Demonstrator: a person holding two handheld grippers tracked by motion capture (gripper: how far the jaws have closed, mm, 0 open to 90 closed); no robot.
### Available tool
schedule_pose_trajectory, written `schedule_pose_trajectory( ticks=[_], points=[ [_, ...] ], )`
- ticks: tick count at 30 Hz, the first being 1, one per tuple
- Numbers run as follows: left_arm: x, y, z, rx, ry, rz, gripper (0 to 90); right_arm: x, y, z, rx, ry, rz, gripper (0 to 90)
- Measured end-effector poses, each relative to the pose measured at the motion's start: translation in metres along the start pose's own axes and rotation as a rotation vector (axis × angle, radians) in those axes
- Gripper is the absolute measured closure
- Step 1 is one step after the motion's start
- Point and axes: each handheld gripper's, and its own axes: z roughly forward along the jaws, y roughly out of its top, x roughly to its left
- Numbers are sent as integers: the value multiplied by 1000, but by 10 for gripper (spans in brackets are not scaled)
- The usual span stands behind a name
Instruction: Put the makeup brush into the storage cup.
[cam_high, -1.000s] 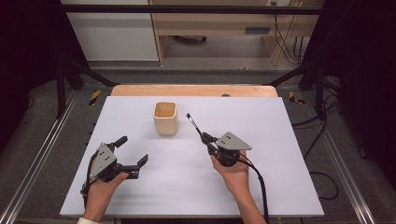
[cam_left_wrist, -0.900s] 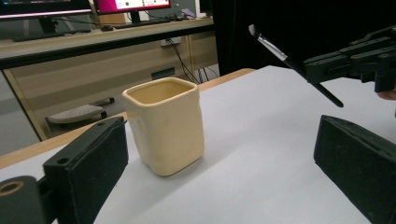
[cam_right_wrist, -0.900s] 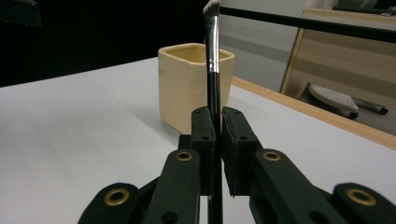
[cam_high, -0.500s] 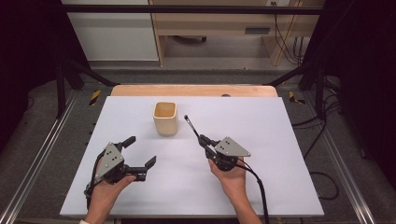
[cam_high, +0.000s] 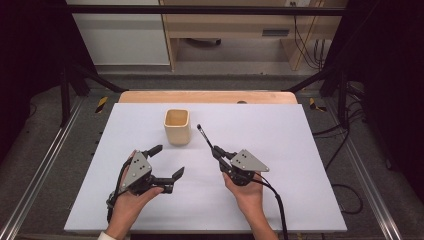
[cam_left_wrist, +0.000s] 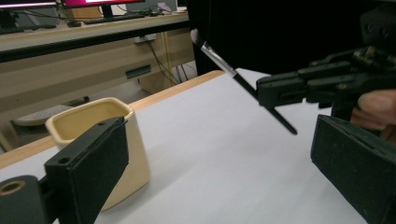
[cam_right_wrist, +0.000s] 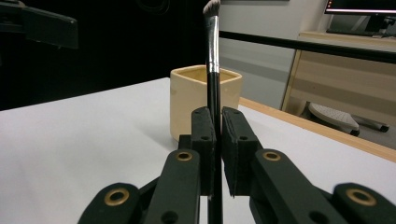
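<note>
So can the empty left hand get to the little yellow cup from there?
Probably yes. The left gripper has its jaws wide open with nothing in them, and the cup stands just beyond it on bare white table. The brush in the right gripper is off to the side, not between them.

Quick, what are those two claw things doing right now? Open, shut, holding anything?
Left gripper: open, nothing between its jaws.
Right gripper: shut on the brush, a thin black-handled one with its bristle end up, near the cup.
</note>
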Motion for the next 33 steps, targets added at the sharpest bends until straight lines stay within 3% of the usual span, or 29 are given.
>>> schedule_pose_trajectory(
  ticks=[10,19,29,33],
  points=[
    [-6,9,5,-22,8,-28,35,8,2,0,-25,1,-20,839],
    [-5,14,12,-35,-7,-102,30,12,0,-1,-28,4,-39,839],
    [-3,14,18,-61,-9,-227,32,16,-2,0,-31,14,-50,839],
    [-3,13,19,-59,-8,-235,29,19,-2,1,-28,24,-52,839]
  ],
)
